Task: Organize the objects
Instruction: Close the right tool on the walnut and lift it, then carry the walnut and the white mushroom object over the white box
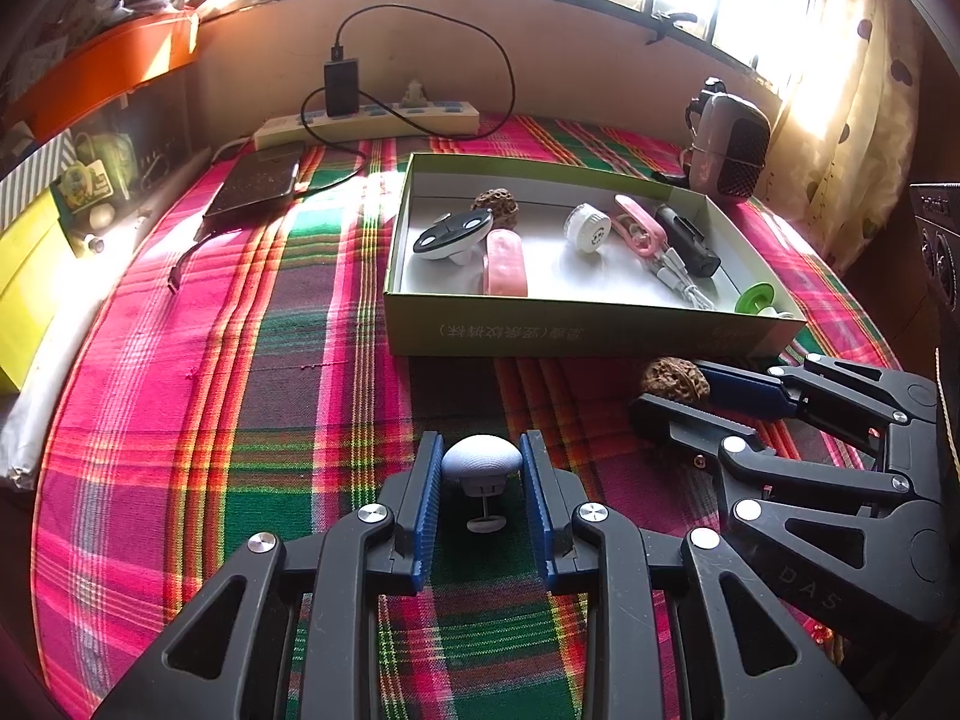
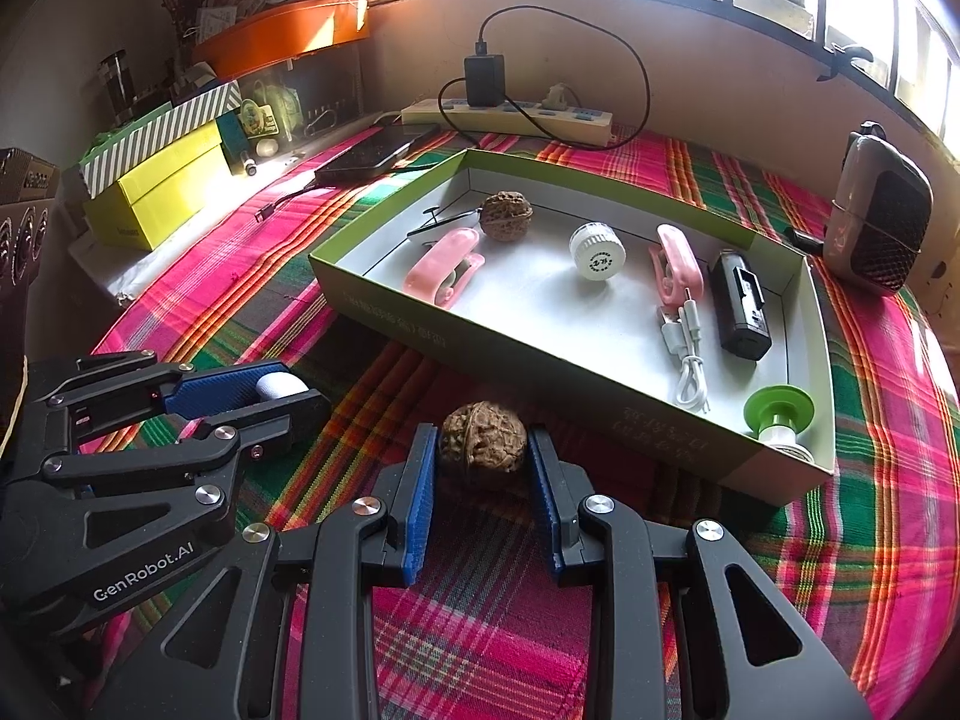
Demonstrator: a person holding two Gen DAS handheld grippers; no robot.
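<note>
Sunlight is pouring through the windows onto a plaid-covered bench [image 1: 252, 396] carrying a shallow green box [image 2: 384, 294] with unreadable print on its side. "GenRobot.AI" is showing on the left tongs [image 2: 282, 399] only in the right wrist view; the left wrist view is showing "DAS" on the right tongs [image 1: 672, 390]. Left tongs [image 1: 482, 468] are closing on a white mushroom-shaped object [image 1: 482, 459] just above the cloth. Right tongs [image 2: 483, 450] are pinching a walnut [image 2: 483, 435] resting on the cloth just before the box; another walnut [image 2: 506, 215] is lying inside.
</note>
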